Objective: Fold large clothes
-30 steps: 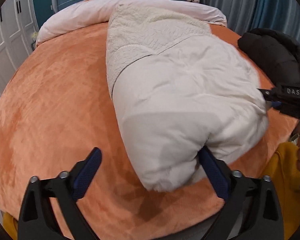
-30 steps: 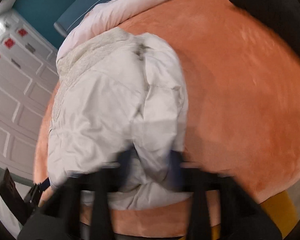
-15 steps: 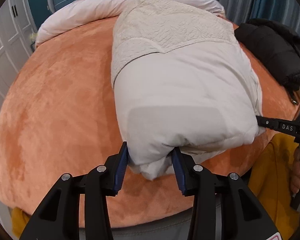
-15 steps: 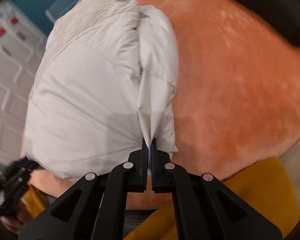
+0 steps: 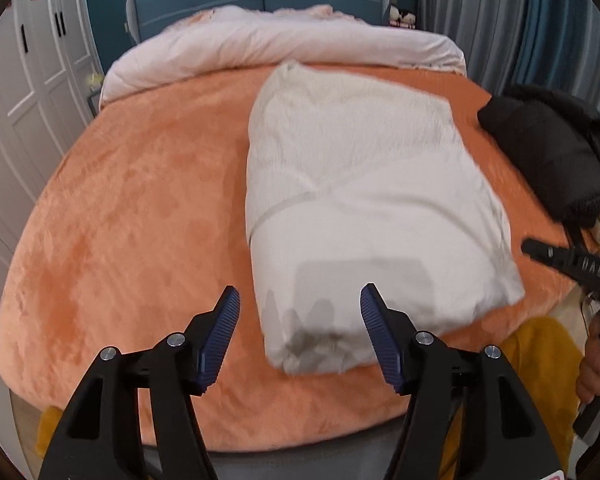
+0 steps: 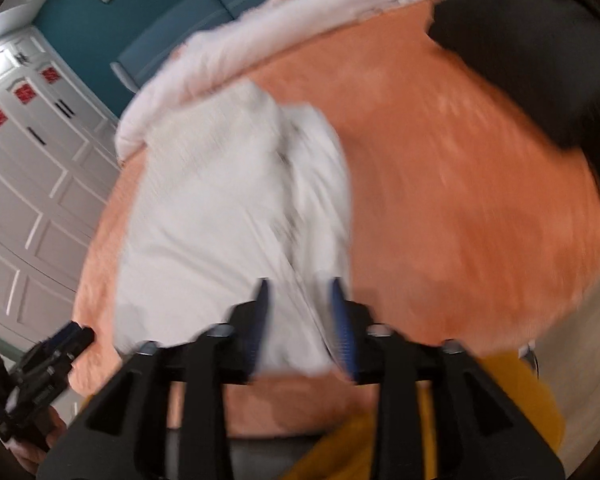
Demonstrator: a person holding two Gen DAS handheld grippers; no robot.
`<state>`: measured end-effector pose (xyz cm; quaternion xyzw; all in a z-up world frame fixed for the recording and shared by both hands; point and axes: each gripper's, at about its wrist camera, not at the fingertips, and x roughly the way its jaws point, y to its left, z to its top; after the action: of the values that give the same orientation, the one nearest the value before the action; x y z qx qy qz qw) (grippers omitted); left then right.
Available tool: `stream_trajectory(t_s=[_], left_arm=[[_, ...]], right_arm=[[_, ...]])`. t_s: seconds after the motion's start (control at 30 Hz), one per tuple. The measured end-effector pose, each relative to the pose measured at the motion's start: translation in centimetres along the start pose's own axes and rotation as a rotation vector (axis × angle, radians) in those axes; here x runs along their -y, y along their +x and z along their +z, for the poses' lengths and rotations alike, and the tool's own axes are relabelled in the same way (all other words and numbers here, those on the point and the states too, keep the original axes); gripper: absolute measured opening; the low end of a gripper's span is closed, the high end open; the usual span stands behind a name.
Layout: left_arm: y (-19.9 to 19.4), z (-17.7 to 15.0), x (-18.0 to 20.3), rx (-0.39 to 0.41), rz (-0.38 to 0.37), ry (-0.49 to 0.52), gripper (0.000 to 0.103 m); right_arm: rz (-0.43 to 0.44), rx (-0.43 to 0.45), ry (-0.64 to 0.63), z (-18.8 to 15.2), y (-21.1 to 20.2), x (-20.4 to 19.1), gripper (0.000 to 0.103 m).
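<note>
A large white padded garment (image 5: 364, 208) lies folded into a long bundle on the orange bed cover (image 5: 139, 216). It also shows in the right wrist view (image 6: 227, 216), blurred. My left gripper (image 5: 300, 312) is open and empty, with its jaws on either side of the bundle's near left corner, apart from it. My right gripper (image 6: 300, 312) is open over the bundle's near right corner, and it shows at the right edge of the left wrist view (image 5: 568, 264). The cloth lies between its jaws, not pinched.
A black garment (image 5: 556, 152) lies at the bed's right side, close to the white bundle. A rolled pale pink duvet (image 5: 283, 44) lies across the head of the bed. White wardrobe doors (image 5: 15, 112) stand on the left. The bed's near edge is just below the grippers.
Both grippers have opened and let go of the garment's near corners, then drawn back. The garment has settled flat on the bed.
</note>
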<state>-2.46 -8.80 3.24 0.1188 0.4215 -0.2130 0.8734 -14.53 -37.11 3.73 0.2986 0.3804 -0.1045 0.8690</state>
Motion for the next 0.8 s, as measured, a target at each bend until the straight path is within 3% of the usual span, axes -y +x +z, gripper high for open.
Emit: stream_trajectory(t_s=[0.17,0.23,0.33,0.37,0.4,0.43,0.47,0.5,0.57,0.63,0.7,0.8], left_arm=[[-0.3,2.2,0.4,0.035,0.034,0.004,0.06],[-0.3,2.6,0.6,0.043,0.052,0.01,0.061],[0.0,2.9,0.8,0.037,0.066,0.006,0.061],[0.3,3.1,0.7,0.026,0.072,0.002,0.061],[0.4,3.1,0.7,0.021,0.072,-0.002,0.061],[0.6,3.2,0.5,0.015,0.071,-0.008,0.061],[0.7,3.3,0.2,0.009,0.071,-0.017,0.061],[0.7,3.4,0.1,0.009,0.071,-0.021,0.061],[0.9,3.9,-0.2,0.014,0.074,-0.032,0.061],[1.6,4.4,-0.2,0.005,0.073,-0.043,0.061],[2.8,4.7,0.0,-0.016,0.044,-0.054,0.061],[5.6,4.8,0.3,-0.071,0.037,-0.049,0.061]], right_arm=[[-0.024,0.037,-0.077,4.8,2.6,-2.8,0.06],[-0.016,0.012,-0.06,6.0,4.5,-3.0,0.067],[-0.041,-0.103,-0.038,6.4,8.8,-3.0,0.067],[-0.044,-0.129,-0.044,5.8,9.6,-3.1,0.061],[-0.019,-0.133,-0.061,5.3,9.5,-3.6,0.034],[-0.002,-0.101,-0.095,5.2,8.2,-4.2,0.014],[0.024,-0.057,-0.1,5.3,6.8,-4.4,0.009],[0.109,0.008,-0.081,5.3,4.6,-4.0,0.004],[0.185,0.068,-0.034,5.0,2.0,-3.0,0.003],[0.104,0.067,-0.043,4.1,2.2,-2.1,0.002],[0.035,-0.053,-0.011,2.4,6.5,0.5,0.002],[0.069,-0.108,0.089,0.6,9.6,3.0,0.003]])
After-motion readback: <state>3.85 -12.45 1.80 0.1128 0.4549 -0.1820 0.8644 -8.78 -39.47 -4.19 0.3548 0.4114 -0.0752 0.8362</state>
